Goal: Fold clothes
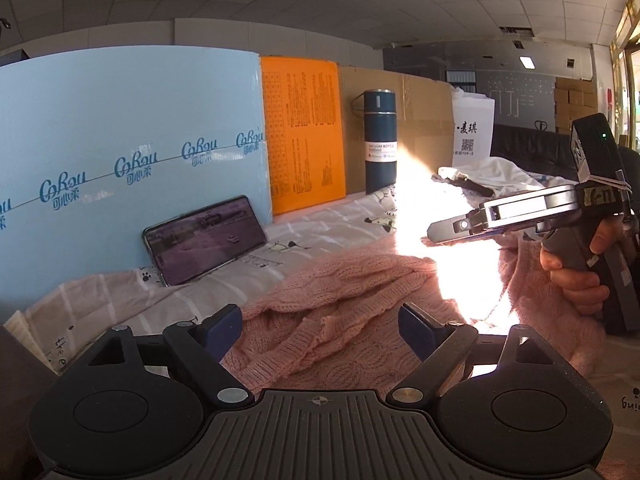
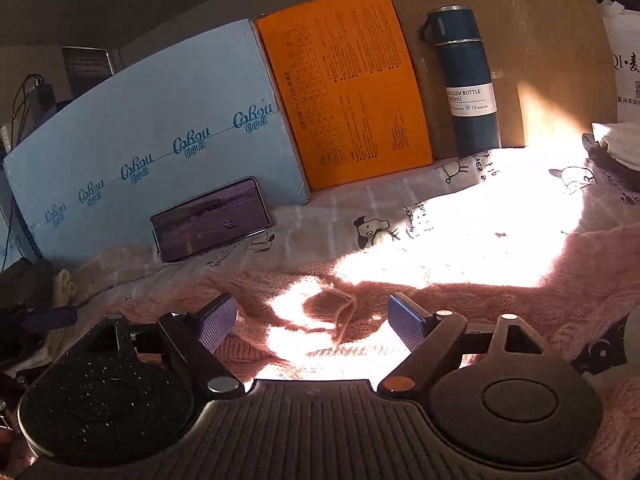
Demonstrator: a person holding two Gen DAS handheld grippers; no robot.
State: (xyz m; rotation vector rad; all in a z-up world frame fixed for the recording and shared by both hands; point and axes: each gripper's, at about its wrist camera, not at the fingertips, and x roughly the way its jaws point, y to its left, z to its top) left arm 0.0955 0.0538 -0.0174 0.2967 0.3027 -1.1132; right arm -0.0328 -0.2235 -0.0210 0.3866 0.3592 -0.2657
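On patterned bedsheet point(image 2: 332, 208) | pink knitted sweater point(image 1: 340, 312) rumpled, unfolded | left gripper point(image 1: 320, 328), right gripper point(image 2: 308, 320) both spread wide, empty | folding barely begun

A bench covered by a pale checked cloth printed with cartoon dogs and paw marks point(image 2: 400, 208) carries everything. A crumpled pink cable-knit sweater point(image 1: 344, 304) lies across its near side, partly in a bright patch of sunlight. A black smartphone point(image 2: 212, 218) stands on the cloth, leaning against a light blue printed box point(image 2: 160, 136). Beside that stand an orange printed board point(image 2: 348, 84) and a dark blue vacuum bottle point(image 2: 466, 84), upright before brown cardboard point(image 2: 552, 60). White crumpled fabric point(image 1: 496, 176) lies at the far right.
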